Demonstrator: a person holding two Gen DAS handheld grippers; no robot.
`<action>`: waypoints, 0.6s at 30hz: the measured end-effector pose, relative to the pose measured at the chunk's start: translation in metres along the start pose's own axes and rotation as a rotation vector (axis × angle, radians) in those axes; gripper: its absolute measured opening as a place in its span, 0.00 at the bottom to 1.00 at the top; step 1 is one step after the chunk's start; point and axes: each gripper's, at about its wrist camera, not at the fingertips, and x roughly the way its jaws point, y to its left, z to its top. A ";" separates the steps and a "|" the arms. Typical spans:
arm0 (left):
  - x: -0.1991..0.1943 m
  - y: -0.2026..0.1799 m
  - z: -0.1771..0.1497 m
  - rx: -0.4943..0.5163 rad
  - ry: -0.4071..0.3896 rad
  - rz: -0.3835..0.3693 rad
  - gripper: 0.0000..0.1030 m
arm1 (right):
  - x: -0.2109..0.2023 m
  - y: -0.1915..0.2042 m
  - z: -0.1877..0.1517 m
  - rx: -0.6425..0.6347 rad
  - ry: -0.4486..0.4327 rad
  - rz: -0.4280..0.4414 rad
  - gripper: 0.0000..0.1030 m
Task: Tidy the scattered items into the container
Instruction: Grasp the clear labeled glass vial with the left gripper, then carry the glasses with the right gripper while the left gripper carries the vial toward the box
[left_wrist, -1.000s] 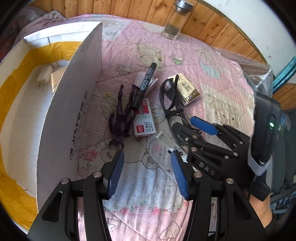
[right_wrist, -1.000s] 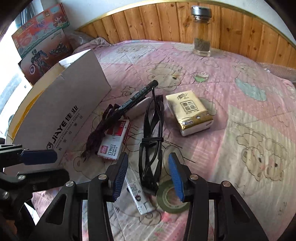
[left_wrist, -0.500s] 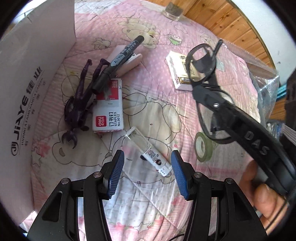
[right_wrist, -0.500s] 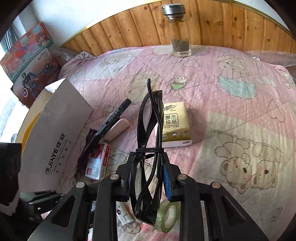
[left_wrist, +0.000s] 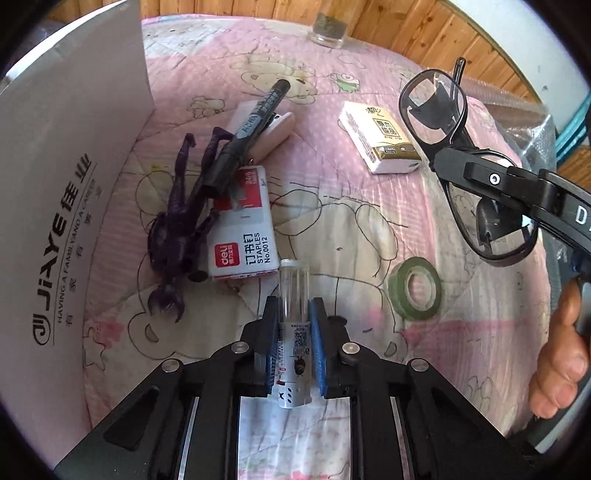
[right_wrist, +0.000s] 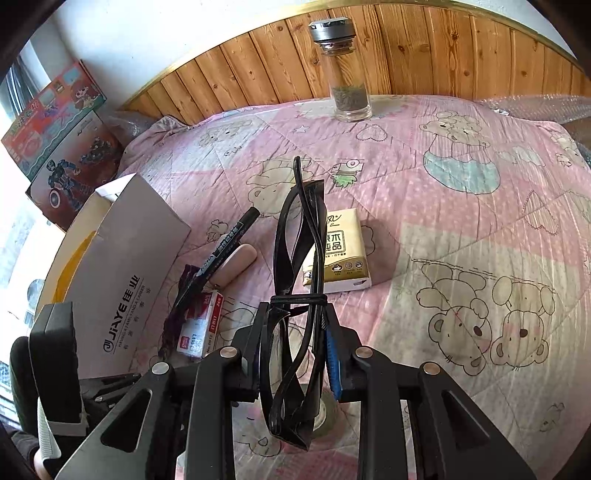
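Left wrist view: a pink quilted cartoon-print bedspread (left_wrist: 369, 229) carries a tall white cardboard box (left_wrist: 74, 184) on the left, cut off by the frame edge. Near its wall lie a red-and-white staples carton (left_wrist: 242, 236), a dark purple plastic scorpion (left_wrist: 177, 229) partly under a black marker pen (left_wrist: 247, 133), a gold tissue pack (left_wrist: 380, 138) and a green tape roll (left_wrist: 415, 288). The left gripper (left_wrist: 293, 354) has just clamped a small clear-capped glue tube (left_wrist: 293, 325) on the bedspread. The right gripper (right_wrist: 295, 354) pinches black-framed glasses (right_wrist: 299, 258), folded, above the bedspread.
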 end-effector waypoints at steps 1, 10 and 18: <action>-0.006 0.001 -0.003 0.012 -0.010 -0.007 0.16 | 0.000 0.001 -0.001 0.001 0.000 0.009 0.27; -0.046 0.002 -0.020 0.071 -0.055 -0.024 0.16 | -0.002 0.009 -0.013 0.055 0.011 0.134 0.27; -0.082 0.003 -0.026 0.103 -0.116 -0.040 0.16 | -0.017 0.021 -0.028 0.098 -0.017 0.206 0.27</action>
